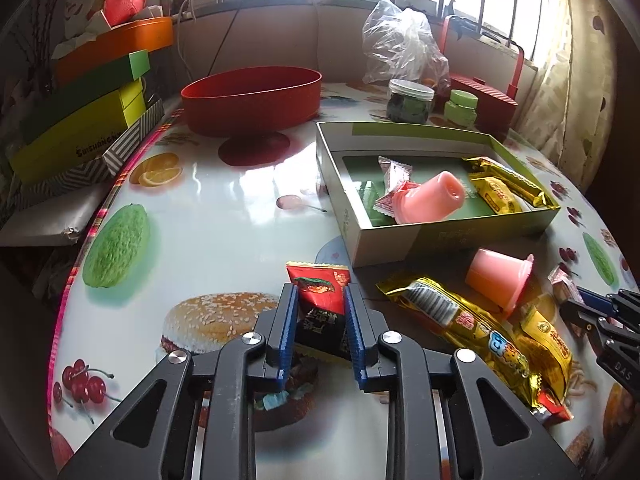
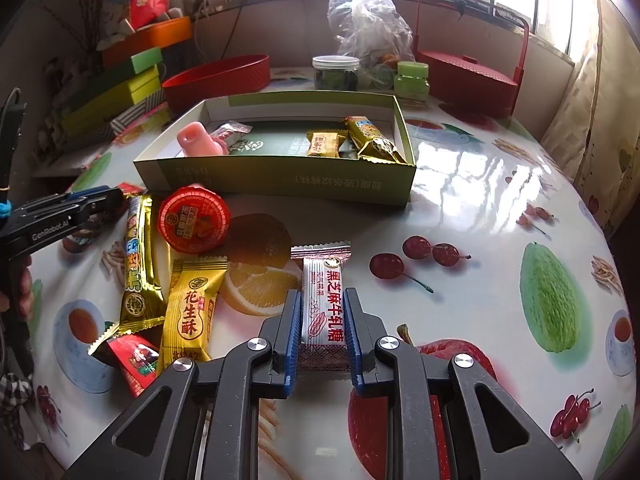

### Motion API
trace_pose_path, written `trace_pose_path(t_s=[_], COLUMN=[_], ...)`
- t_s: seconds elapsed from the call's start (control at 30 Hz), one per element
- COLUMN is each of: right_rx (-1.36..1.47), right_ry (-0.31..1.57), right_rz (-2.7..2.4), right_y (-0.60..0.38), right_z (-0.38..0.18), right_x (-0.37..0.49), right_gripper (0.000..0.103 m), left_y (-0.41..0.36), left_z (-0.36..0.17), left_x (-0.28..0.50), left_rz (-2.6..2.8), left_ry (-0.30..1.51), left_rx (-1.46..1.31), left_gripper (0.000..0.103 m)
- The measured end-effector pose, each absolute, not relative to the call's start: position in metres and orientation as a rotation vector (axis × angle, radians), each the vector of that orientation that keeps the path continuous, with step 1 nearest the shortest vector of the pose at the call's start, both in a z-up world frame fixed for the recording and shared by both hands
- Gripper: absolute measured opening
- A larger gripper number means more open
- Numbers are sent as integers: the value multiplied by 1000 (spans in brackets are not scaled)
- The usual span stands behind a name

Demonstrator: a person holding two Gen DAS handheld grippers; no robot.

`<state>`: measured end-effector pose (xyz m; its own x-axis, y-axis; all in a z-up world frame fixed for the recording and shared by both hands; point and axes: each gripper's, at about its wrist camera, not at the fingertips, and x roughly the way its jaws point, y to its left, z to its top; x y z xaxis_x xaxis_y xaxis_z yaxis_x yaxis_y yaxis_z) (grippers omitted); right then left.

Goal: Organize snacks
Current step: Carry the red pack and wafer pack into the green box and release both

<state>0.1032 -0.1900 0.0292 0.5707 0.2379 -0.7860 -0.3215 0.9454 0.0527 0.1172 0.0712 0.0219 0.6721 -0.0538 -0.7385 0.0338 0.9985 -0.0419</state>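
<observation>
My left gripper (image 1: 320, 300) is shut on a red and black snack packet (image 1: 320, 304) just above the table. My right gripper (image 2: 322, 304) is shut on a white nougat candy (image 2: 323, 304) with red lettering. The green open box (image 1: 448, 236) holds a pink jelly cup (image 1: 430, 198), small white candies and gold packets; it also shows in the right wrist view (image 2: 280, 178). In front of the box lie a jelly cup (image 2: 195, 220), a long gold bar (image 2: 138, 260), a yellow peanut packet (image 2: 192, 308) and a small red packet (image 2: 134, 356).
A red oval bowl (image 1: 252, 96) stands at the back left beside stacked coloured boxes (image 1: 80, 120). A clear jar (image 1: 410, 100), a green jar (image 1: 462, 108), a plastic bag (image 1: 400, 44) and a red basket (image 2: 472, 76) stand behind the box. The table (image 1: 224, 208) has a fruit-print cloth.
</observation>
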Motion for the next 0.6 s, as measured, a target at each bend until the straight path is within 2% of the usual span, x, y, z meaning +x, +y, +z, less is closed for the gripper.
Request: trace_pose_path(t_s=[0.6], right_rx=[-95], right_ry=[849], right_rz=[323], right_y=[-191], right_z=[43], right_x=[93], right_gripper=[19], left_y=[70], left_z=[38], left_x=[102], left_rz=[-93], left_ry=[790], left_rx=[-48], left_gripper=[25])
